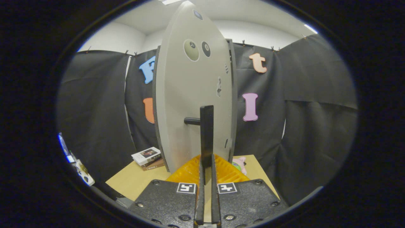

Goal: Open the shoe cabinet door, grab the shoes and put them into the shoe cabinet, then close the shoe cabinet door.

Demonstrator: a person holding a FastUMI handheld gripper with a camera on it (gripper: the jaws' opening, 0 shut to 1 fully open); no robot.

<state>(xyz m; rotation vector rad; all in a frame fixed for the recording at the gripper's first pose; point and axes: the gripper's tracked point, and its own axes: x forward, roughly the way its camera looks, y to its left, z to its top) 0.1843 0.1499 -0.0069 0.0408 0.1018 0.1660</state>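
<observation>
Dead center of the frame, your gripper [207, 171] is clenching one door handle [206, 136] on the cabinet door [190, 104].

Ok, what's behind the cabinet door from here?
The open cabinet door, held by its handle in the nearly shut jaws of the gripper, hides the cabinet interior. Past its edges: stacked books on the table, and a pink toy.
</observation>
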